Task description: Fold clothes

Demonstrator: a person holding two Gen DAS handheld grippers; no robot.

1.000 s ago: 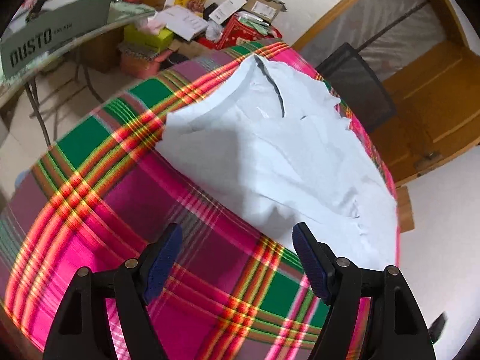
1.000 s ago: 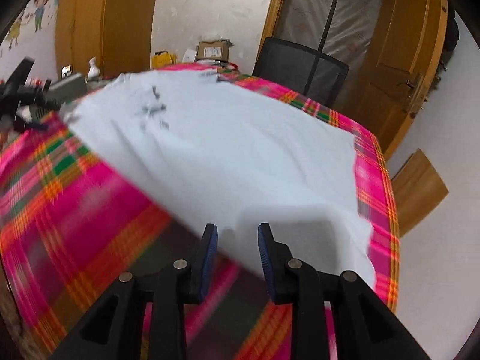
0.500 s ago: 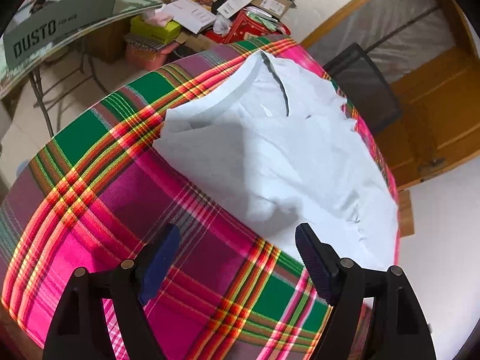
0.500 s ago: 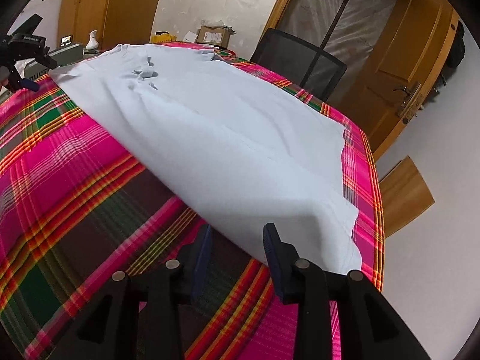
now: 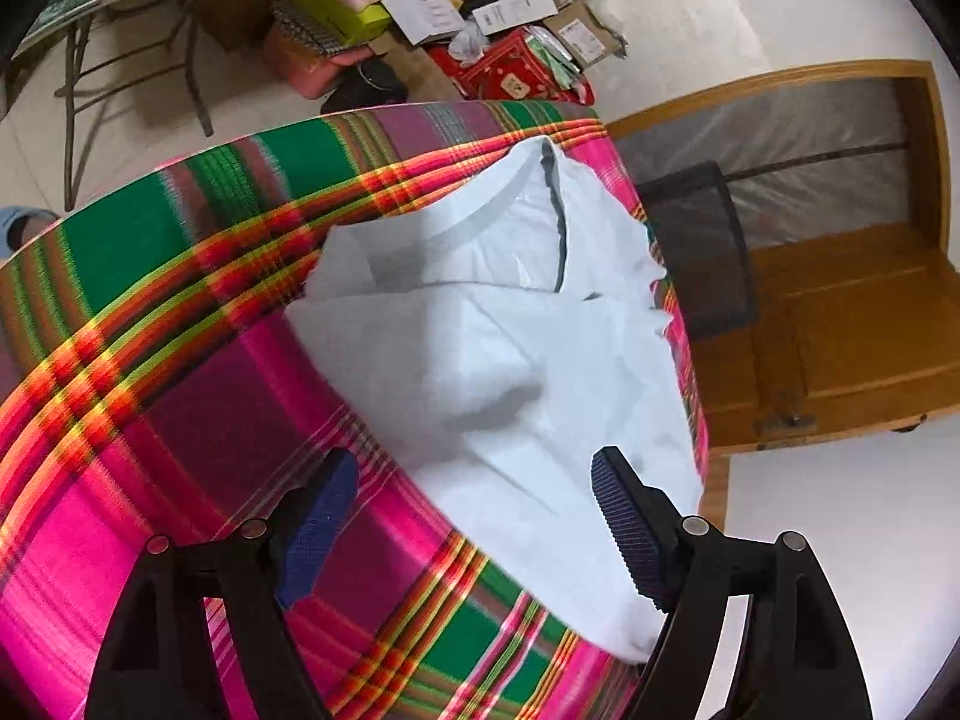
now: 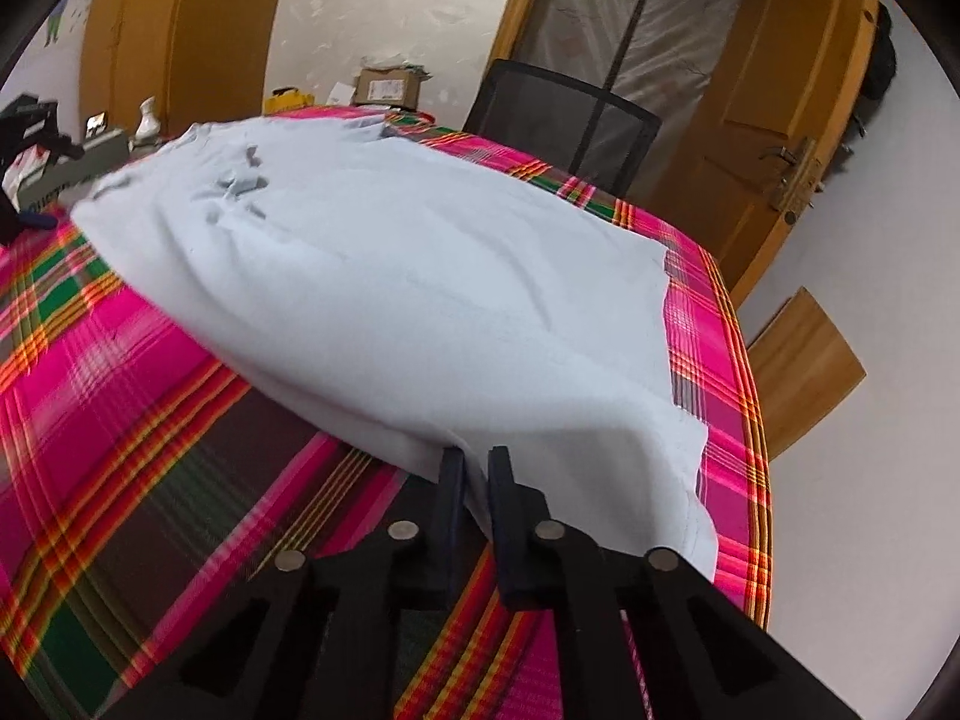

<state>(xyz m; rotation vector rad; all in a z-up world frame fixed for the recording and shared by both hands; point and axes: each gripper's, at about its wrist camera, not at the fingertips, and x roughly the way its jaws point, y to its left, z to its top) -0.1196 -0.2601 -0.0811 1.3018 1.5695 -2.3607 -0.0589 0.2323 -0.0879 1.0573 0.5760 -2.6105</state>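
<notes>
While the left gripper is held wide open, the limp, light T-shirt is pinched at its near edge by the just-closed right gripper; edges suit gripping.

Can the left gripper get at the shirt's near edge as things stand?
Probably yes. The left gripper is open above the plaid tablecloth, and the shirt edge lies just ahead between its fingers with nothing in the way. The right gripper has just closed on another edge.
</notes>
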